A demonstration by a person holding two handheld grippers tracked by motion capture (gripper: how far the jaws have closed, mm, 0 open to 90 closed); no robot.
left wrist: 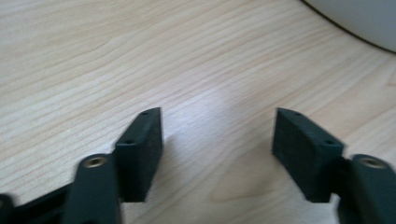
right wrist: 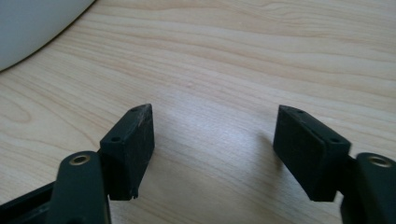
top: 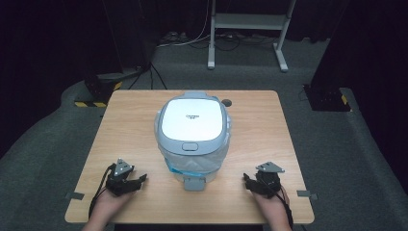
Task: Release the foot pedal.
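Waste bin: grey body with a white, rounded-square lid panel carrying a small dark logo. Lid closed; grey button at its near edge. Translucent liner with blue trim bulges below the lid. Unit stands upright, mid-counter, pedal facing the near edge.

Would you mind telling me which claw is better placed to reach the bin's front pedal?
Probably the left claw: open, empty, its tips point toward the pedal. The right claw sits slightly farther away.
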